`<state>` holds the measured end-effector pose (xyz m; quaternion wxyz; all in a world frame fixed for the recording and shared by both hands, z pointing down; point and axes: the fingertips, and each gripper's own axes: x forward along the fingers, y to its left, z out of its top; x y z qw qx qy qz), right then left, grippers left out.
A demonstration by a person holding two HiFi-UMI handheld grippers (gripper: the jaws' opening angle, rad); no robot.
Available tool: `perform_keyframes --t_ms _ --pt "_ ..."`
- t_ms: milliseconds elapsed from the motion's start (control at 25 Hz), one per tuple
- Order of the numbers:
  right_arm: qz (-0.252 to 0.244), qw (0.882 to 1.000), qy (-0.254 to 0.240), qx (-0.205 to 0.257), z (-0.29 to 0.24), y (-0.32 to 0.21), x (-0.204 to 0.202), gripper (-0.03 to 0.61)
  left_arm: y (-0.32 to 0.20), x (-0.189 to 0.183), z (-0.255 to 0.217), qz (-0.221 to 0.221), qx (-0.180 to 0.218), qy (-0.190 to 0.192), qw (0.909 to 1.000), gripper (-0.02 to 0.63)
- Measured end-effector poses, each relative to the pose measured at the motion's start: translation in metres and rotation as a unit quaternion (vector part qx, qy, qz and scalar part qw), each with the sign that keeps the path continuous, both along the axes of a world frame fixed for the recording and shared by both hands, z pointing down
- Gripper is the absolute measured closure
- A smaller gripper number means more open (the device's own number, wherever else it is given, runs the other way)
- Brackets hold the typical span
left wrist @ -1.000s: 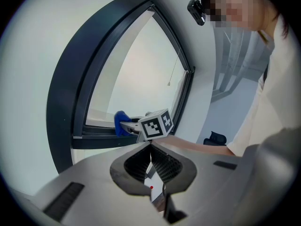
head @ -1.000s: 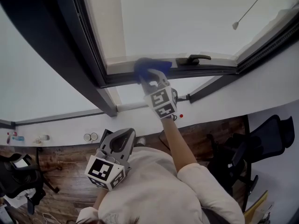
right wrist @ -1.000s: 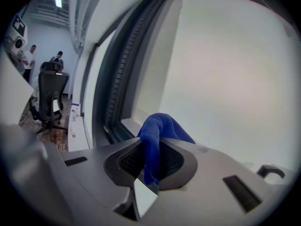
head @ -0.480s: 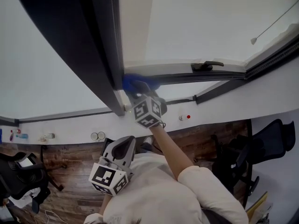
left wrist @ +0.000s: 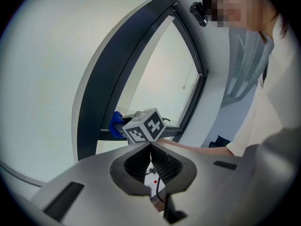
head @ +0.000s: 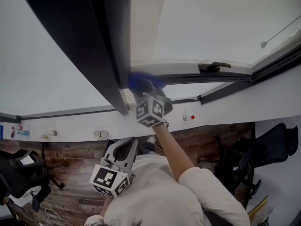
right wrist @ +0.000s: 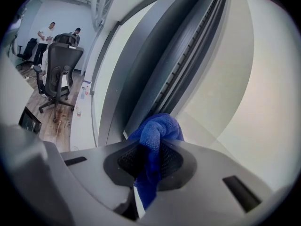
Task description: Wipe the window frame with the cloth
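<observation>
slid left since a second ago, the one blue cloth point(head: 141, 81) now sits in the lower corner of the window frame point(head: 113, 51), pressed there by the right tongs point(head: 146, 89), clamped tight on it. of the two, the left tongs point(head: 123, 146) hang low, jaws together, empty. one handle point(head: 214, 67) lies well to the right

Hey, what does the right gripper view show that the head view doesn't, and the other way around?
Only the right gripper view: the right gripper with jaws shut on the cloth, and two people standing far off. Only the head view: the left gripper, held low by the chest, and the window handle. Both: the blue cloth against the dark frame.
</observation>
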<state>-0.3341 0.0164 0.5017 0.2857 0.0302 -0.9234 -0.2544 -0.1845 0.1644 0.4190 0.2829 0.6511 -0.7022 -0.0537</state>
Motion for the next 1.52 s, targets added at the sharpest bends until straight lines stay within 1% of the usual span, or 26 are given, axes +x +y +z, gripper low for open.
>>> perform_keyframes --t_ms 280,480,800,1080,1520 --pt "0.010 1.000 -0.009 -0.003 0.000 -0.003 0.003 0.525 -0.004 0.002 -0.003 0.002 0.001 -0.008 1.0000 0.603" --pt "0.017 1.000 -0.009 -0.005 0.001 -0.011 0.011 0.525 -0.009 0.008 -0.004 0.010 0.003 -0.007 0.9999 0.604" --pt "0.030 0.999 -0.010 -0.005 0.000 -0.026 0.023 0.525 -0.013 0.013 -0.003 0.011 0.002 -0.008 0.9999 0.603" --pt "0.046 0.999 -0.014 -0.003 0.000 -0.040 0.034 0.525 -0.019 0.023 -0.001 0.022 0.001 -0.004 0.9997 0.603" --pt "0.068 0.997 -0.026 -0.014 -0.001 -0.061 0.051 0.525 -0.033 0.033 0.000 0.038 0.002 -0.003 0.9993 0.604"
